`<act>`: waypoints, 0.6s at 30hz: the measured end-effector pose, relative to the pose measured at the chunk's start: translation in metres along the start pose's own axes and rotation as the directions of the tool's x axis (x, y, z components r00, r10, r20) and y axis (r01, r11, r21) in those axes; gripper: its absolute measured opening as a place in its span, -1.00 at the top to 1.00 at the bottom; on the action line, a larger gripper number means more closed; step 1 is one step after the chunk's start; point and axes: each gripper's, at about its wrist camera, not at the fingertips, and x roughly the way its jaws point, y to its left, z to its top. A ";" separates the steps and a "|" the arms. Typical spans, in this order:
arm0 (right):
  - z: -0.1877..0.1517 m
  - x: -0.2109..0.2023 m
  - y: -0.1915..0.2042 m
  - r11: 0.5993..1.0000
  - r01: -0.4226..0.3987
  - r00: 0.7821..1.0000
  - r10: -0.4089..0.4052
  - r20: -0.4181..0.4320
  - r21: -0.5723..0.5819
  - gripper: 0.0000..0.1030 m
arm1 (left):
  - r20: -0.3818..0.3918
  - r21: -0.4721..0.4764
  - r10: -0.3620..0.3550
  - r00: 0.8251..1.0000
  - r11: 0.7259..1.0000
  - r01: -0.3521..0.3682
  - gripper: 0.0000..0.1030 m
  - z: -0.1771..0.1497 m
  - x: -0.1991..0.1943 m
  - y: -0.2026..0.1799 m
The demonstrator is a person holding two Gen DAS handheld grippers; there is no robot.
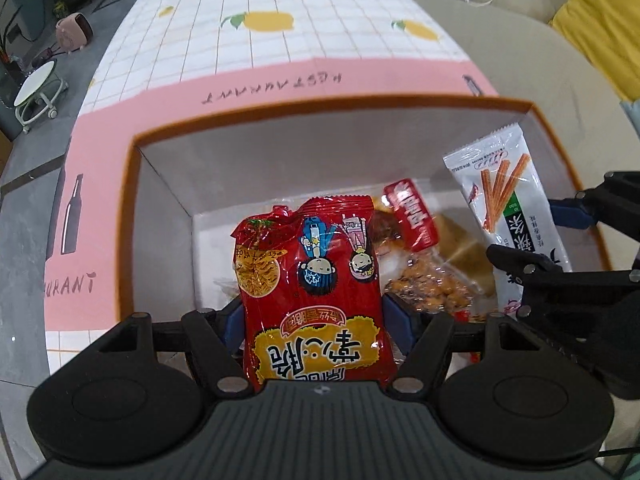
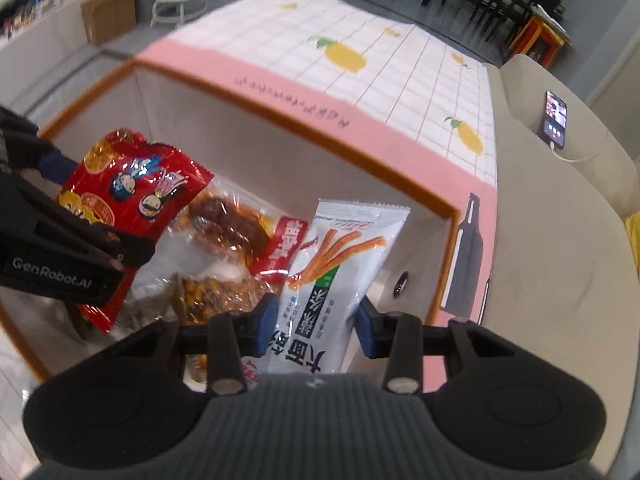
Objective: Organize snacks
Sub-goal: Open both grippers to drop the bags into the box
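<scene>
Snacks: two packets held over the orange-rimmed box point(image 1: 132, 216).
Left tongs point(image 1: 314, 320) grip one red noodle packet point(image 1: 312, 280), right tongs point(image 2: 318, 320) one white stick-snack packet point(image 2: 332, 280); several clear bags point(image 2: 224, 248) lie inside, checked tabletop point(image 1: 240, 52) beyond.

Count: 1 box point(image 1: 132, 216), 1 red noodle pack point(image 1: 316, 280), 1 white stick-snack pack point(image 2: 336, 280), 2 grippers, several clear-wrapped snacks point(image 2: 224, 236) inside, number unclear.

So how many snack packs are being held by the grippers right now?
2. The red pack is in the left gripper, the white pack in the right gripper, both over the box. More packs lie loose in it, some possibly hidden.
</scene>
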 end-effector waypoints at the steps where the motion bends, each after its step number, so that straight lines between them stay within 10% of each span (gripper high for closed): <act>1: 0.001 0.003 0.003 1.000 0.002 1.000 -0.003 -0.008 -0.017 0.24 | -0.009 0.001 0.008 1.000 1.000 -0.008 -0.54 0.000 0.004 0.000; 18: 0.007 0.026 0.008 0.998 0.028 0.996 -0.034 -0.088 -0.060 0.12 | -0.024 0.011 0.066 0.998 0.998 -0.066 -0.72 0.006 0.018 -0.003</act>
